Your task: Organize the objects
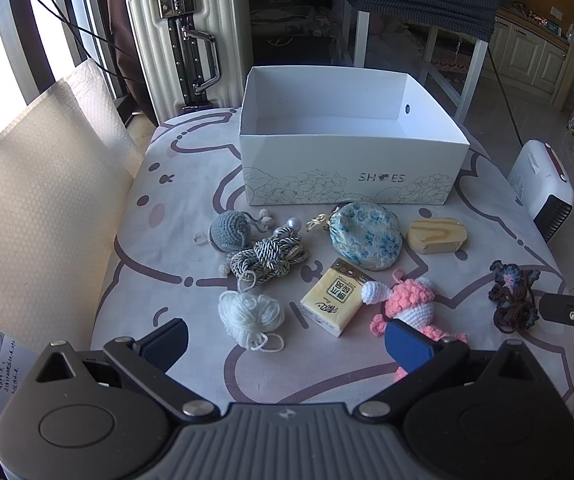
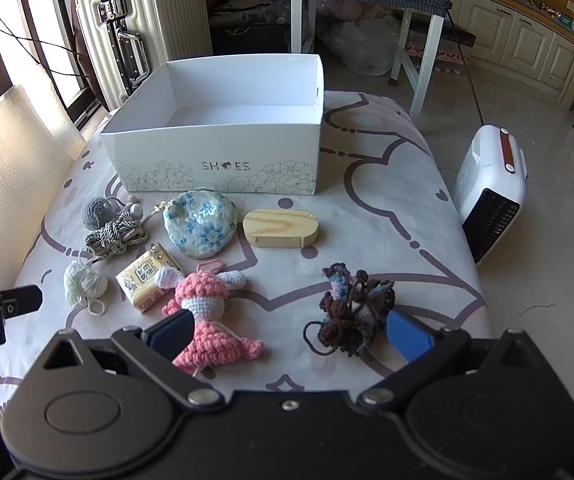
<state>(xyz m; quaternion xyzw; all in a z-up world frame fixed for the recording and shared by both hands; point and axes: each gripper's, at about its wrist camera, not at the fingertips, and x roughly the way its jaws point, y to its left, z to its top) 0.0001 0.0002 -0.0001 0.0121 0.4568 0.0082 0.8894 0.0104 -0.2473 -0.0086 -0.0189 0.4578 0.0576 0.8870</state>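
We hold both grippers released above the table: our left gripper [image 1: 287, 344] near the tissue pack [image 1: 335, 298], our right gripper [image 2: 289, 334] beside the dark crochet piece [image 2: 353, 310].

Shoebox [image 1: 351, 168] at the table's [image 1: 191, 360] back; pouch [image 1: 365, 240] before it; wooden block [image 1: 437, 235] right of pouch.

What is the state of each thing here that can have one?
White cardboard shoe box: lidless, nothing visible inside.
Blue floral fabric pouch: drawn shut.
Oval pale wooden case: closed.
Yellow tissue pack: looks unopened.
Left gripper: open, holding nothing.
Right gripper: open, holding nothing.
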